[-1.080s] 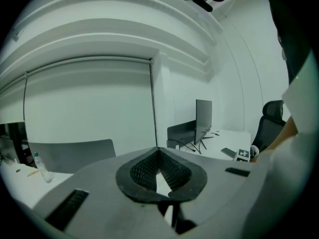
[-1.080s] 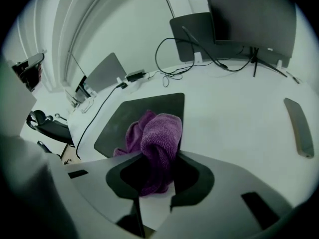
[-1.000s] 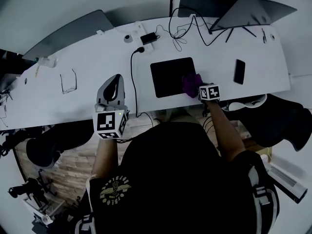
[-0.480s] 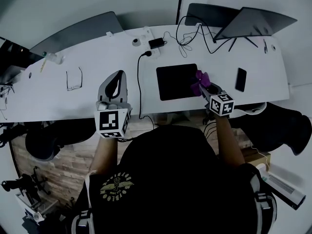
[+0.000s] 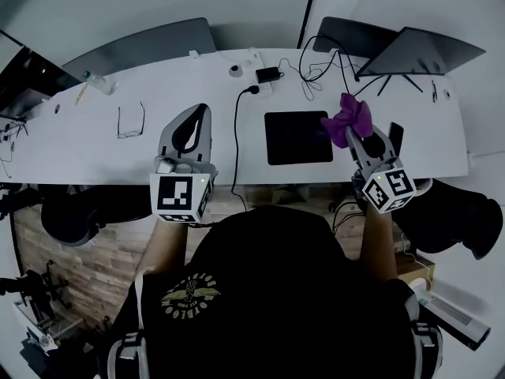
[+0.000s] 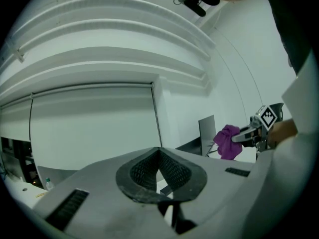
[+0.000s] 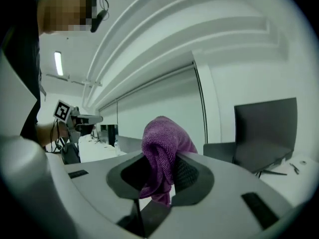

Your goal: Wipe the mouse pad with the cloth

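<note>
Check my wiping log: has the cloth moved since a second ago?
Yes. The cloth in the right hand-held gripper went from the mouse pad's lower-right edge to its upper-right corner.

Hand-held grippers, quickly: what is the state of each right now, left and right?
Left hand-held gripper: closed, holding nothing.
Right hand-held gripper: closed on the purple cloth.

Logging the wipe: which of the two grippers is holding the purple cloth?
The right gripper: its fingers pinch the purple cloth, while the left gripper has its fingers closed on nothing.
</note>
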Motion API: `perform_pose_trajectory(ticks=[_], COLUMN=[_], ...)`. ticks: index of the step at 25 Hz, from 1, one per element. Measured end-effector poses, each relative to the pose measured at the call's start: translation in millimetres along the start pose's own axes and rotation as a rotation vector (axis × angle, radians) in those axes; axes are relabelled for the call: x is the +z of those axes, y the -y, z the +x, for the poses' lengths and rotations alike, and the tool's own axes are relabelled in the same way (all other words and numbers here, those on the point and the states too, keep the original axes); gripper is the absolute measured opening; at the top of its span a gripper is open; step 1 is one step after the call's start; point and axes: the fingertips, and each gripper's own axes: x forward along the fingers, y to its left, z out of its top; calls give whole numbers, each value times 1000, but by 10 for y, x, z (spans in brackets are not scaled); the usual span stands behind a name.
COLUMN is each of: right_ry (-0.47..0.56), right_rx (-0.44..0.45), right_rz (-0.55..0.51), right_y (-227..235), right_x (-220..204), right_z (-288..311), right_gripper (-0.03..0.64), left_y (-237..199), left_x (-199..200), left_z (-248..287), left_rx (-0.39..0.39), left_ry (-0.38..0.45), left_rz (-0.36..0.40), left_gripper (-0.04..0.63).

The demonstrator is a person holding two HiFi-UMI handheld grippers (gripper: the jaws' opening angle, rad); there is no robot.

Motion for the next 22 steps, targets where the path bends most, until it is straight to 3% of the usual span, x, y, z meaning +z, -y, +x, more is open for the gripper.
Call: perform_pose_trajectory(ticks=[7,22], right_ry=[78,42], right_rx=[-40,-85], right_rz=[-76,-97], right_y=[-195,-553], right_x=[660,574], right_z=[-178,-344], right_gripper=[109,107], left_y=[-111,-338], left_x=[16,-131], left_z=[-185,-519], left_rx=[-5,-20], left_ry=[13,22], left_rz=[-12,-60], left_gripper=[3,3])
